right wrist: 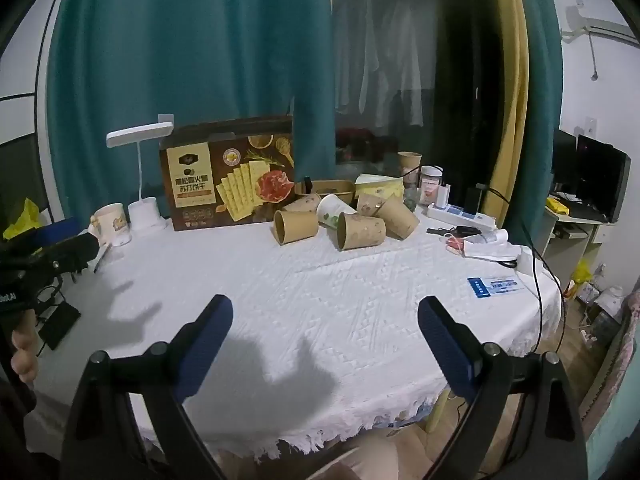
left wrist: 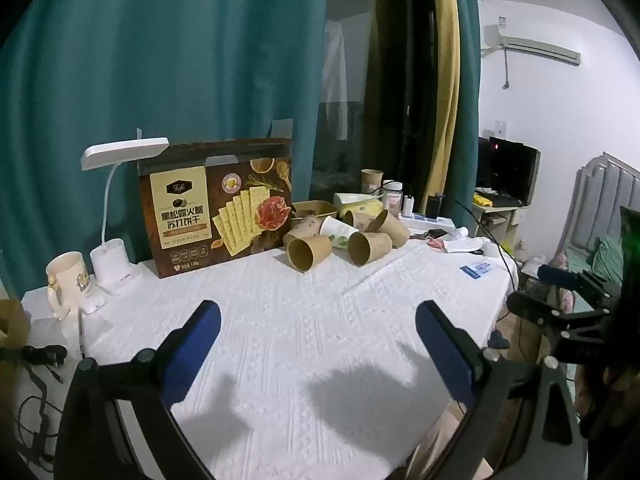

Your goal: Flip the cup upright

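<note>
Presently we log a cracker box (left wrist: 216, 204) branded "Tafe", its Chinese lettering too small for us. Kraft cups (left wrist: 308, 254) lie tipped beside it. Left gripper (left wrist: 318, 322) and right gripper (right wrist: 325, 316): both spread wide, empty.

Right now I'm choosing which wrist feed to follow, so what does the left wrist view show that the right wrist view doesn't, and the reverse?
Only the left wrist view shows a bed headboard at far right, and the right gripper's black frame from the side.

Only the right wrist view shows the tablecloth's fringed front edge and a yellow bag at far left.

Both show the heap of tipped paper cups, the cracker box, the desk lamp, the mug, and open, empty jaws.
</note>
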A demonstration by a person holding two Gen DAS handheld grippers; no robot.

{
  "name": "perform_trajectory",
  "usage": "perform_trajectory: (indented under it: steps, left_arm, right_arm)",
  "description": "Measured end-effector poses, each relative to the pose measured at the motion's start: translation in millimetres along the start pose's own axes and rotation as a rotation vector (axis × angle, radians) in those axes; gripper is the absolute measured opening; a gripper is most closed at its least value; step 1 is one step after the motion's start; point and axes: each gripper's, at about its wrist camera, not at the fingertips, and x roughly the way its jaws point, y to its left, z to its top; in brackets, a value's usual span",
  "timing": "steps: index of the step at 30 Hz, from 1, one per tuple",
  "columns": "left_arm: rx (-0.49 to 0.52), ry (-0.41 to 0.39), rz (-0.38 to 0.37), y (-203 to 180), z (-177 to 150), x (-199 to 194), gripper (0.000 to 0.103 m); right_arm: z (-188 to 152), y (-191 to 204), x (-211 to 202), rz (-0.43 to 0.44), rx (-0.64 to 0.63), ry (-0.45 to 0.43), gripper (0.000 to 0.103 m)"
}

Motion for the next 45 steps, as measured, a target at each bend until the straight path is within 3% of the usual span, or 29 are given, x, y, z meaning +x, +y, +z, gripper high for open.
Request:
perform_trajectory:
  steps: [19, 45]
  left_arm:
    - [-0.001, -0.005, 0.0, -3, 21, -1, 0.098]
    - [0.015, -0.031, -0.004, -6, 16, -3, 0.098]
  right_arm:
    - [10, -1, -13, 0.005, 0.011, -0.019, 0.093]
    - [7, -3, -19, -0.002, 0.021, -0.04, 0.093]
